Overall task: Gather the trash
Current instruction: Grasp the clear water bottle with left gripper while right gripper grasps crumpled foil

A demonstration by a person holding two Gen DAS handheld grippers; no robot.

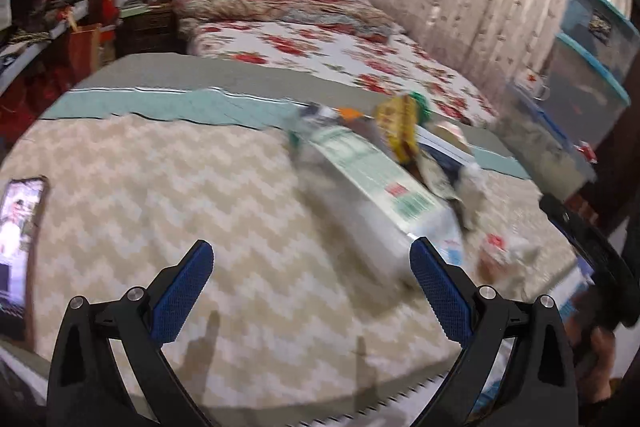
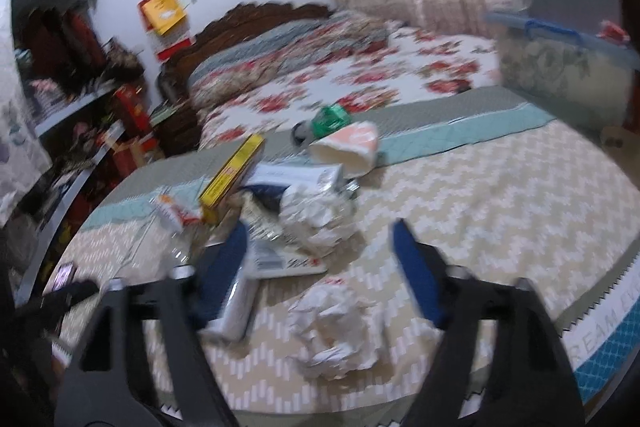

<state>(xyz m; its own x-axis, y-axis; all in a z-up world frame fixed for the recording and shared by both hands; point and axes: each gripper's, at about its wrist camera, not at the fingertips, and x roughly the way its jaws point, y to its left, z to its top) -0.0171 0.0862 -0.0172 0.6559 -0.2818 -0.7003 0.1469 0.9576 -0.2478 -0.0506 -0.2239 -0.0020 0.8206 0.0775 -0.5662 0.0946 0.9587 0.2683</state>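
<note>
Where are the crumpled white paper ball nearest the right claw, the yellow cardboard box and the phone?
Crumpled white paper ball (image 2: 336,333), right wrist view, centre.
Yellow cardboard box (image 2: 234,179), right wrist view, long side.
Phone (image 1: 18,243), left wrist view, screen.

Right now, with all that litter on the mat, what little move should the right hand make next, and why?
Probably ease the right gripper down and close on the crumpled paper ball. Its jaws stand apart on either side of the ball without pressing it yet, and that ball lies nearest, apart from the main pile.

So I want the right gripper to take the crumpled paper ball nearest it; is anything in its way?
Nothing visible does. The crumpled paper ball lies on the zigzag blanket directly between the right gripper's open fingers.
</note>
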